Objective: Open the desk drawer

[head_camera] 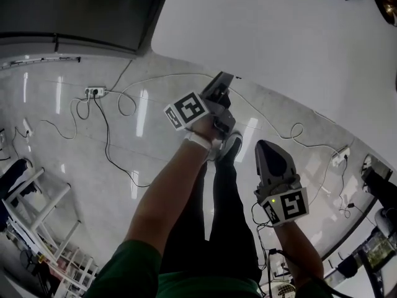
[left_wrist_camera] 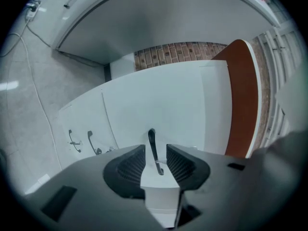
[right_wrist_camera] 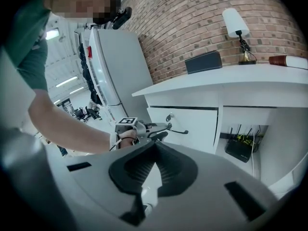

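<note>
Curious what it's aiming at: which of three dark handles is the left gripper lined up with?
The handle seen between its jaws; the other two sit far left.

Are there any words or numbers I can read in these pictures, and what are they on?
Nothing here can be read.
On the left cube of the left gripper: black-and-white squares, no letters.
On the right cube of the right gripper: the same.
On the book on the desk: too small to read.

White desk [right_wrist_camera: 260, 74]: lamp [right_wrist_camera: 236, 25], dark box [right_wrist_camera: 203, 61], book [right_wrist_camera: 288, 60] on top. Glossy floor [head_camera: 62, 141]: cables [head_camera: 108, 143], power strip [head_camera: 95, 92].
</note>
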`<state>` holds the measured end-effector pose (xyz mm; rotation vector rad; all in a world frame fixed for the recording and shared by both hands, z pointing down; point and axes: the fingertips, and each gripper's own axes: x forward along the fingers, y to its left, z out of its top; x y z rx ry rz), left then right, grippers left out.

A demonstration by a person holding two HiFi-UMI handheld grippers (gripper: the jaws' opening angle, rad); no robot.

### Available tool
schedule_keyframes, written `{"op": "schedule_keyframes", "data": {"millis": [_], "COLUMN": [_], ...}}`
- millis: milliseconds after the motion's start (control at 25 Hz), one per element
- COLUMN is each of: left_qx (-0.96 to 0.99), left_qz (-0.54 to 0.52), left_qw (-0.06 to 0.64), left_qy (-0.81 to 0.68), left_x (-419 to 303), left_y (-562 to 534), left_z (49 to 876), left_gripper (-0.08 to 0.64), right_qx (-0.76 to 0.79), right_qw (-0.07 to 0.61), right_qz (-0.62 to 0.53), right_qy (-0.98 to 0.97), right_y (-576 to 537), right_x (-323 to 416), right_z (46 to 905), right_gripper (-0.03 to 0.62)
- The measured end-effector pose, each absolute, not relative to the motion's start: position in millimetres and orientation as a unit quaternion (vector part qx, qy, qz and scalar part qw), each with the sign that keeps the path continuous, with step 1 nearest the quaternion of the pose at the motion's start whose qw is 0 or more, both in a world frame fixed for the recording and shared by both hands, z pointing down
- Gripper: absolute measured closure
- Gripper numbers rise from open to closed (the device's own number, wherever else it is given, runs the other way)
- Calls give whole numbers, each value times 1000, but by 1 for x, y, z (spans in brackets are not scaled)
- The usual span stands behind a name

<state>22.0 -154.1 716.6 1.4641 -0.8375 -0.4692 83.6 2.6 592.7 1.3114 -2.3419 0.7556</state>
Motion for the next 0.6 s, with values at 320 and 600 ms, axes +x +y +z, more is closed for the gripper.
{"op": "schedule_keyframes", "data": {"millis": [320,600], "left_qx": [639,634], "left_qz": [-198,-221], "left_qw": [643,643], "left_qy": [-372,-369], "left_x": [28,31], "left_y": [-160,-164], "left_z": [726,723], "left_gripper": [455,513], "right_qx": [478,472], "right_qw": [168,170], "right_qz": [279,292], "right_qy": [-816,-814], "right_y": [1,14], "right_x": [94,88], "right_z": [601,605], "right_gripper": [592,592]}}
